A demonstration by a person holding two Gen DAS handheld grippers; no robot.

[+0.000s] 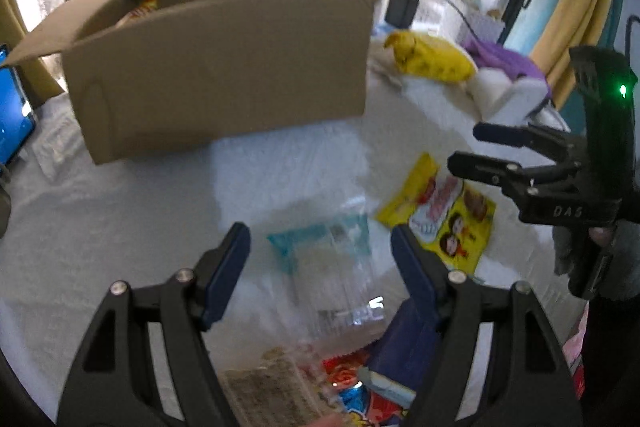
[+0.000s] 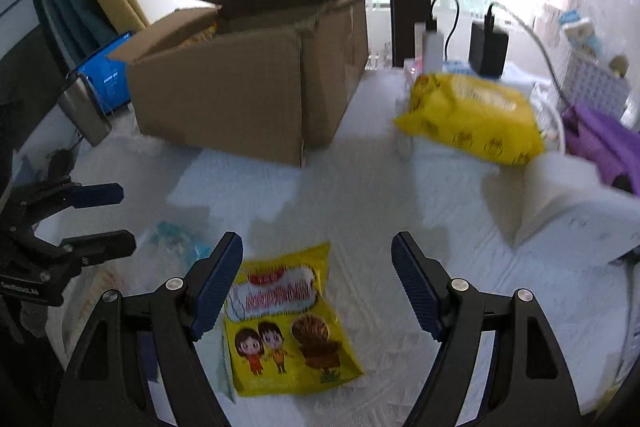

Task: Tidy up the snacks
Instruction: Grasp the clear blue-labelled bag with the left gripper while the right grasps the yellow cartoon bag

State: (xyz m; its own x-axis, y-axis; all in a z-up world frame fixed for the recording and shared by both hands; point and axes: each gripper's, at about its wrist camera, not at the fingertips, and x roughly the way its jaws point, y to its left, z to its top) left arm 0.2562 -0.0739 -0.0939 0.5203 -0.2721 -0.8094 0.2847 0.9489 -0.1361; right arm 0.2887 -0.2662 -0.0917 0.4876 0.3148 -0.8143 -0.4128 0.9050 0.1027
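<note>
The open cardboard box [image 2: 256, 83] stands at the back of the white-covered counter [image 2: 360, 195], some snacks already inside; loose packets lie in front of it. The right hand-held gripper [image 2: 316, 291] hangs wide and empty over the yellow cartoon snack packet [image 2: 288, 323]; better to straddle its short width and pinch an edge, since flat foil slips. The left hand-held gripper [image 1: 320, 267], likewise wide and empty, is above a clear teal-topped packet [image 1: 324, 259]; beyond, a window, cables and a larger yellow bag [image 2: 472, 115].
</note>
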